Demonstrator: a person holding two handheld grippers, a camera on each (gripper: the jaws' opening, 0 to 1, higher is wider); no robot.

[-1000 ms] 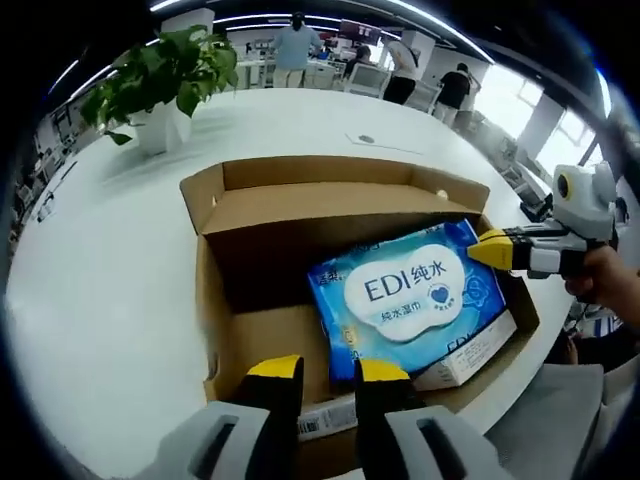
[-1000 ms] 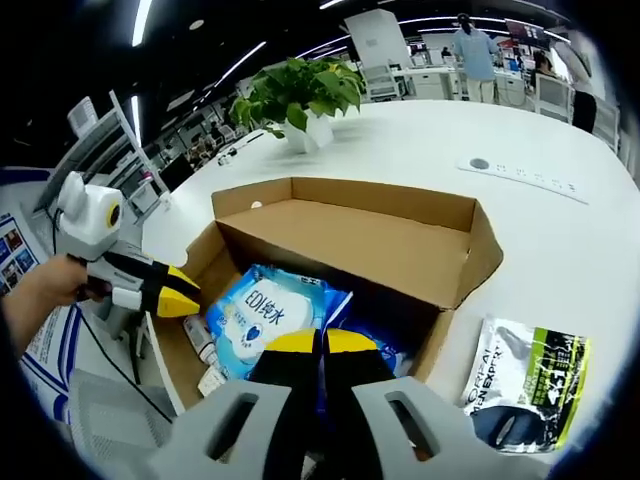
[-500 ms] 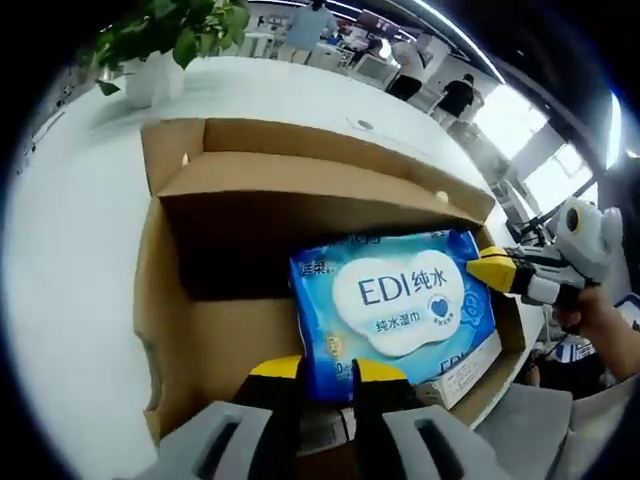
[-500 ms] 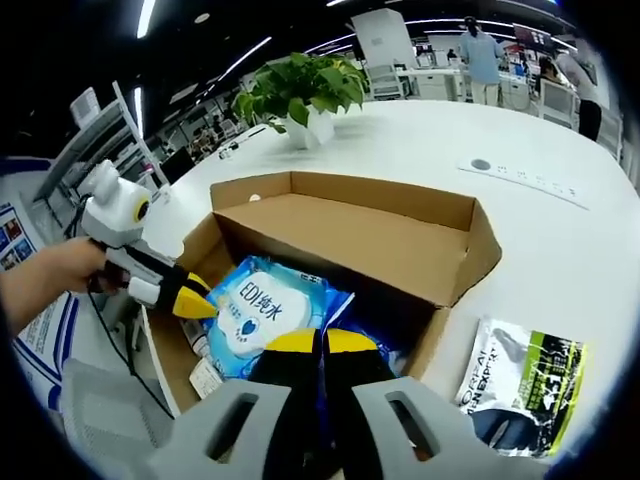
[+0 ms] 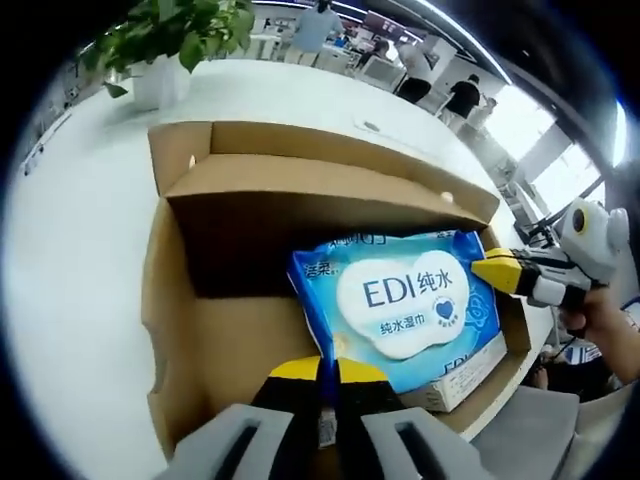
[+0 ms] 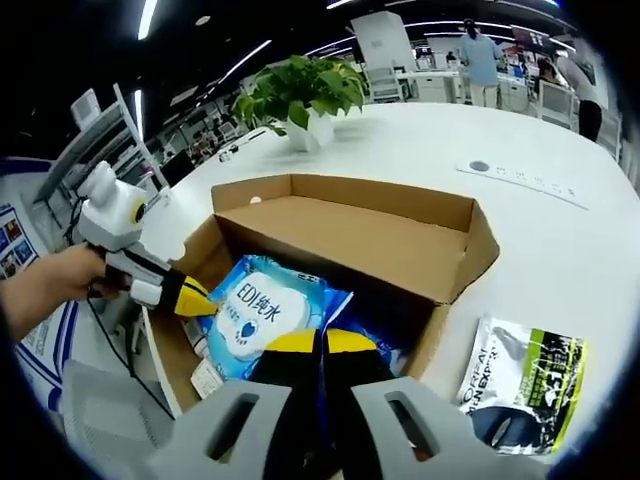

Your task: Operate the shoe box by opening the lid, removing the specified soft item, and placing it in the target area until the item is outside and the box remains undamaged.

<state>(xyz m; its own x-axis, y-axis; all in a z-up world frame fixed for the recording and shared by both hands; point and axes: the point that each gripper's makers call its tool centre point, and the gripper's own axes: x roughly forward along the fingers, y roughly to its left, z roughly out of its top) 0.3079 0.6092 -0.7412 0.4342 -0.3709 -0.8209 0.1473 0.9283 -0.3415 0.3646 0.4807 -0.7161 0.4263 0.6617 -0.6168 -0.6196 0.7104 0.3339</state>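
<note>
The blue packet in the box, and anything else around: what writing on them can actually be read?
"EDI 纯水" on the white oval of the blue wipes packet.
"纯水湿巾" under it, same oval.
Small characters at the packet's top edge: too blurred to read.
"EXPERT" on the black and green sachet lying on the table; the rest is too small.
Label on the small carton under the packet: unreadable.

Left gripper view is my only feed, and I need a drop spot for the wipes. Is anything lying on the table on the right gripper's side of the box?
Observer: Yes. A green, black and white printed sachet lies flat on the white table, beside the brown cardboard box.
Operator: Touching the box?
Observer: No, a strip of bare table separates them.
Operator: Is the right gripper gripping?
Observer: The right gripper has its jaws shut over the edge of the blue EDI wet-wipes pack.
</note>
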